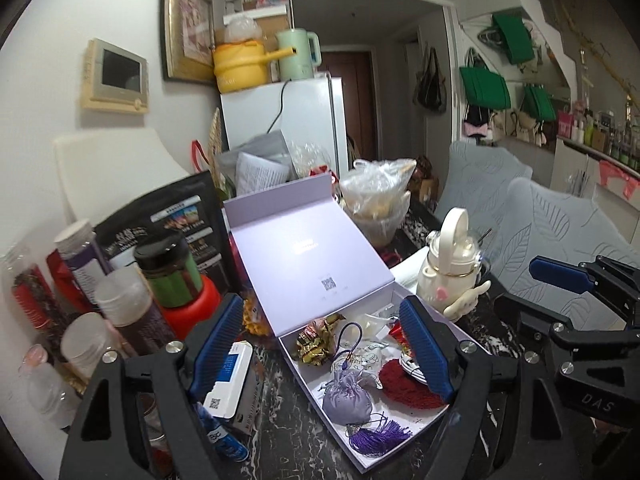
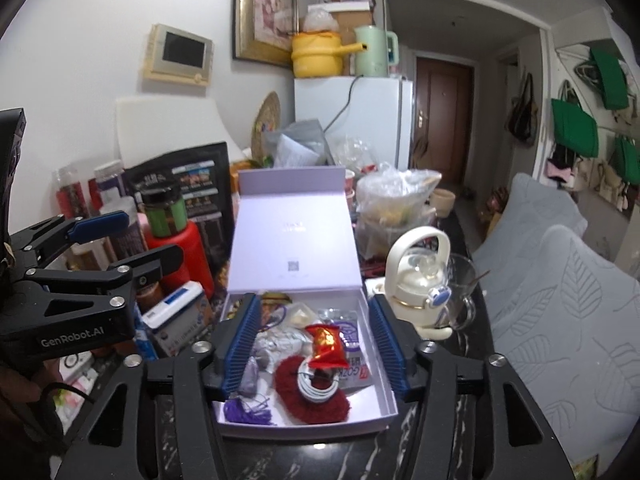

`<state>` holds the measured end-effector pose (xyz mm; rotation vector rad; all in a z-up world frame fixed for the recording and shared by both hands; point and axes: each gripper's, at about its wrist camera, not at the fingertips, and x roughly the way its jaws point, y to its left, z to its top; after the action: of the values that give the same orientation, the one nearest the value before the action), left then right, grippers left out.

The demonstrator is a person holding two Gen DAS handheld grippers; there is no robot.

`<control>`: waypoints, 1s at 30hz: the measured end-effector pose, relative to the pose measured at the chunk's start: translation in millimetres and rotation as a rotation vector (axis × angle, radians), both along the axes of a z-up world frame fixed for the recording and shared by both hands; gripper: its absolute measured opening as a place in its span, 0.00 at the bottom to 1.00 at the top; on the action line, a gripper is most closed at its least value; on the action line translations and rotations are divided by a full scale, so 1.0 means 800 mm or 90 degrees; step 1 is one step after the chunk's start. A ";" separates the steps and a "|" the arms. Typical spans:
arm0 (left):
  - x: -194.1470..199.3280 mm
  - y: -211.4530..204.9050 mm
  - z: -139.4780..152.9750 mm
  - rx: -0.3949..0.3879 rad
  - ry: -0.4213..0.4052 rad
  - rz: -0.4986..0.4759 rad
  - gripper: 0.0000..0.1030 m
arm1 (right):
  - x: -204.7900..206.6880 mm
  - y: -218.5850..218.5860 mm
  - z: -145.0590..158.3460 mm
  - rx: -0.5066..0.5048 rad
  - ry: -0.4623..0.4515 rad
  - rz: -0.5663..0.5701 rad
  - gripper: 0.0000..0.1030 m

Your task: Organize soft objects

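- Far left of the dark marbled worktop (image 1: pixel 280 432): a crowd of bottles and jars (image 1: pixel 120 312), among them a dark jar with a green label (image 2: pixel 164 212) standing on a red container (image 2: pixel 192 252).
- The left gripper (image 1: pixel 320 360) hangs above the worktop's near edge with its blue pads spread wide and nothing between them; its left pad (image 1: pixel 216 344) sits over a white and blue packet (image 1: pixel 230 376), its right pad (image 1: pixel 426 348) over the right side of the box.
- Centre: an open lilac box (image 2: pixel 384 408), lid tipped back, holds the soft things — a lilac sachet pouch (image 1: pixel 346 398) with a purple tassel (image 1: pixel 380 436) at the near left, a red fuzzy pad (image 2: pixel 316 400) at the near right with a coiled white cable (image 2: pixel 318 388) on it, a red snack packet (image 2: pixel 328 346) just behind.
- The sachet lies between the left gripper's pads, nearer the middle.
- The right gripper (image 2: pixel 316 344), also wide and empty, straddles the box; the red pad lies between its pads, the sachet against its left pad (image 2: pixel 240 344).
- Right of the box: a cream lidded bottle (image 2: pixel 420 280), a glass mug (image 2: pixel 464 292) beside it.
- Far right: grey quilted cushions (image 2: pixel 560 320) along the worktop's right edge.
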<state>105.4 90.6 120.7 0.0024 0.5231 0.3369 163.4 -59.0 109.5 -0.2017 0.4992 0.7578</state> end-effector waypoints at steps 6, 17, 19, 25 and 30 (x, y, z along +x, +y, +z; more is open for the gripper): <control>-0.039 -0.007 0.017 0.006 -0.043 0.004 1.00 | -0.034 -0.018 0.018 0.023 -0.038 0.003 0.65; -0.095 -0.021 0.016 0.005 -0.059 -0.005 1.00 | -0.091 -0.041 0.013 0.026 -0.075 -0.026 0.82; -0.102 -0.023 0.011 0.002 -0.056 -0.010 1.00 | -0.096 -0.043 0.006 0.024 -0.069 -0.034 0.82; -0.118 -0.029 -0.013 -0.005 -0.044 -0.012 0.99 | -0.108 -0.050 -0.020 0.009 -0.047 -0.063 0.82; -0.129 -0.030 -0.034 -0.026 -0.028 -0.021 1.00 | -0.113 -0.061 -0.047 0.008 -0.004 -0.074 0.82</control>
<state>2.5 66.3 93.2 -0.0354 0.4859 0.2930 72.6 -107.9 72.3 -0.1614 0.4965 0.6465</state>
